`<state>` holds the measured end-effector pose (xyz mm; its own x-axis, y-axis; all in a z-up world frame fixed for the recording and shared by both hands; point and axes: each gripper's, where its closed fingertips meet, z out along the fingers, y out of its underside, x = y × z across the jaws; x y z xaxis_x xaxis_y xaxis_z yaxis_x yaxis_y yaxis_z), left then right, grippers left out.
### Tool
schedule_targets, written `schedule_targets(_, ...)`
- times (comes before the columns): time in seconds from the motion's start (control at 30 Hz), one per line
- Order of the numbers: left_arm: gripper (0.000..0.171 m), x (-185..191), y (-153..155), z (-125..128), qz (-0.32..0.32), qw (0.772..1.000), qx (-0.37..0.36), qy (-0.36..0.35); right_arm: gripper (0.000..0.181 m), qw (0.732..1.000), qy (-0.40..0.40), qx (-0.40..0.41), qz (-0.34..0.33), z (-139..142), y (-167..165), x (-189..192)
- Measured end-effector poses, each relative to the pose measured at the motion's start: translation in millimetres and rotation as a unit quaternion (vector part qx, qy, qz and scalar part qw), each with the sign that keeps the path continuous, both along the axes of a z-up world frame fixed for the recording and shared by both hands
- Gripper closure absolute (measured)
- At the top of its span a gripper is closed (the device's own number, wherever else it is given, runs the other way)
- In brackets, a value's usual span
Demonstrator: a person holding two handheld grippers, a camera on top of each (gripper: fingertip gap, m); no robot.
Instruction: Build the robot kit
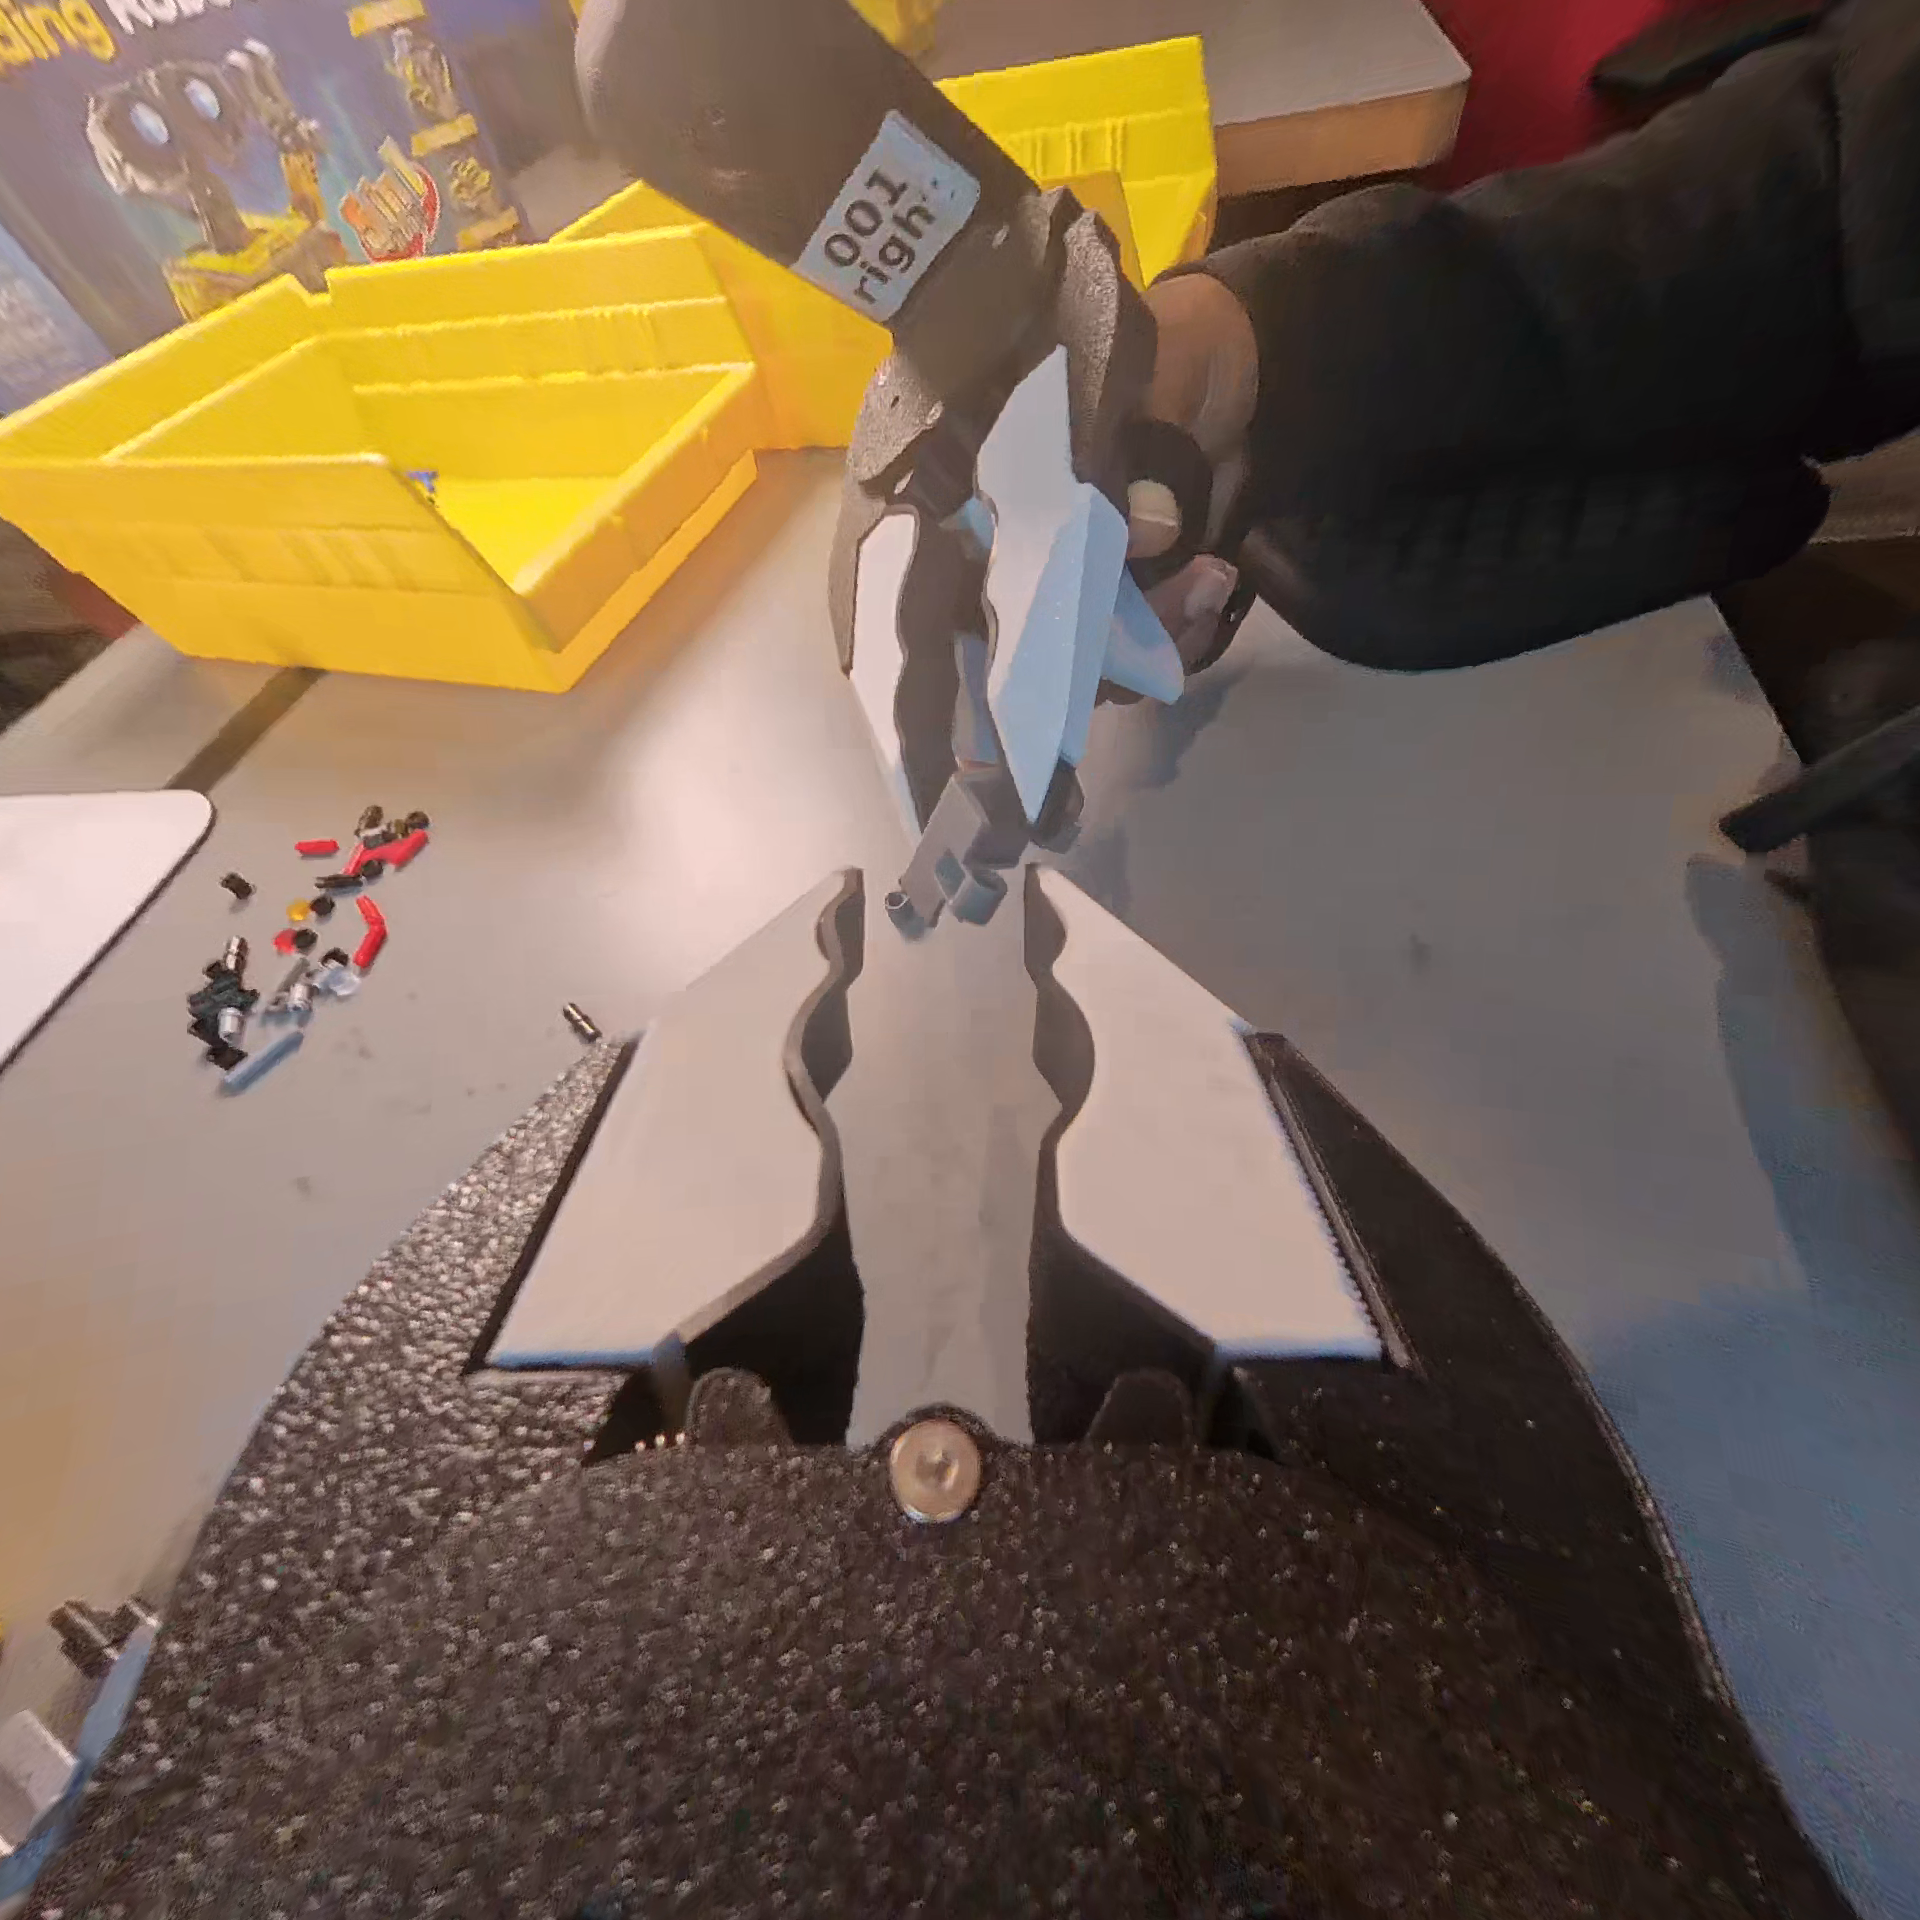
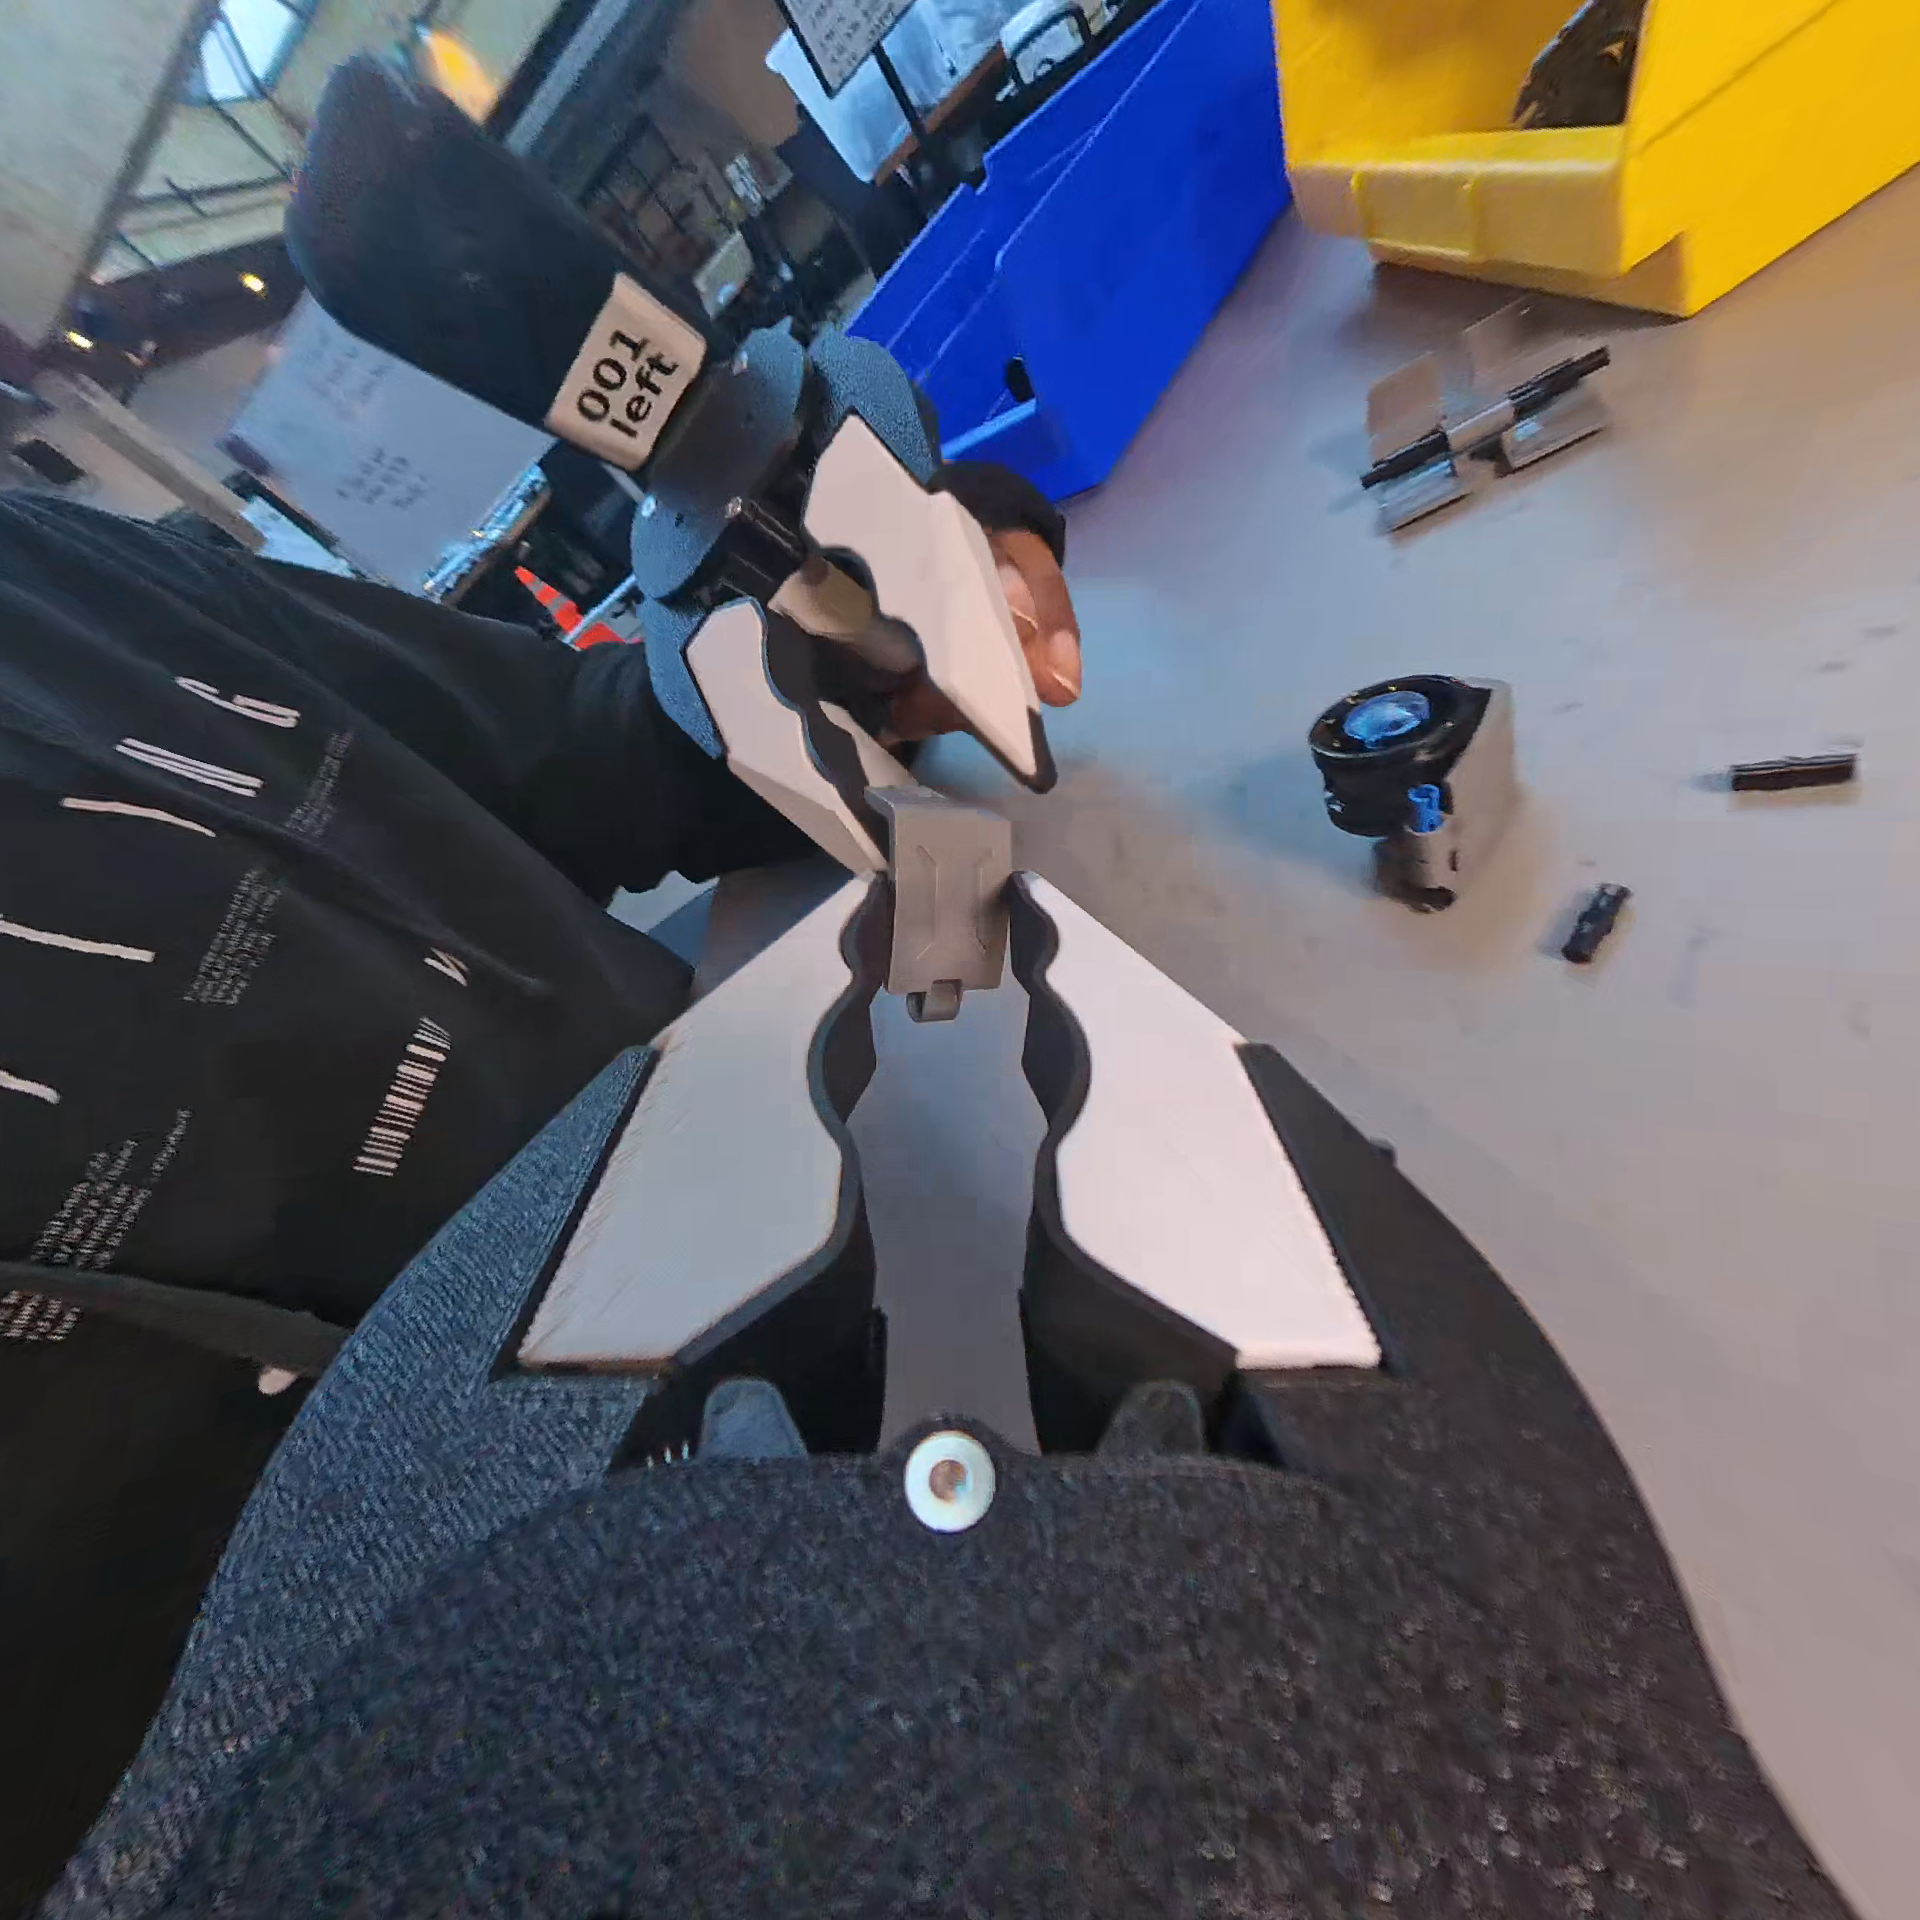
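My right gripper [image 2: 948,896] is shut on a small grey building-block piece [image 2: 945,904] and holds it just above the grey table [image 2: 1351,1091]. In the left wrist view the right gripper [image 1: 987,821] comes down from above, held by a gloved hand, with the grey piece [image 1: 951,868] at its tips. My left gripper [image 1: 943,885] is open, its fingertips on either side of that piece. In the right wrist view the left gripper [image 2: 956,812] reaches in from the upper left, open, with its lower fingertip [image 2: 868,831] against the piece's top corner.
Yellow bins [image 1: 312,499] and a printed box [image 1: 260,135] stand at the back left. A pile of small red, black and grey parts [image 1: 301,935] and a white pad [image 1: 83,894] lie at the left. A blue bin [image 2: 1091,260], a black-and-blue round assembly [image 2: 1403,769], a grey plate assembly [image 2: 1486,436] and black pins [image 2: 1792,771] lie beyond. The grippers are tip to tip, or close to it.
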<state>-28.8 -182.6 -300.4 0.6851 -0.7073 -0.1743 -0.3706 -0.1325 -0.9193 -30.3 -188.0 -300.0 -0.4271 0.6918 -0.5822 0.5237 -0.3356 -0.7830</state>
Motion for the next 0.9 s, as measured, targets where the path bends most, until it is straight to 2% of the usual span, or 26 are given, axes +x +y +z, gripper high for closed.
schedule_targets(0.1,0.161,0.8,-3.0,10.1,-0.005,1.000,0.024,-0.001,0.158,0.999,0.003,-0.034,0.014,5.0,-11.3,-2.0)
schedule_targets(0.17,0.163,0.3,-4.3,7.4,-0.009,1.000,0.012,0.007,0.161,0.999,-0.005,-0.036,0.023,0.2,-16.4,-1.5)
schedule_targets(0.2,0.165,-1.1,-4.1,2.8,-0.006,1.000,0.000,0.014,0.168,1.000,-0.011,-0.022,0.019,-5.3,-15.1,-2.0)
schedule_targets(0.37,0.166,-14.3,-2.6,-34.4,0.028,0.991,-0.132,0.022,0.163,0.989,-0.018,0.141,-0.025,-30.3,5.8,-6.3)
schedule_targets(0.5,0.166,-21.0,-5.4,-63.4,0.058,0.972,-0.228,0.014,0.161,0.968,0.020,0.248,-0.012,-30.8,0.0,-7.5)
schedule_targets(0.67,0.166,-22.2,-2.6,-73.4,0.083,0.965,-0.248,0.011,0.158,0.922,0.024,0.385,0.034,-53.7,-13.0,-5.0)
schedule_targets(0.9,0.160,-22.4,-2.2,-72.6,0.079,0.967,-0.240,0.011,0.157,0.906,0.007,0.421,0.045,-67.3,-13.6,-4.7)
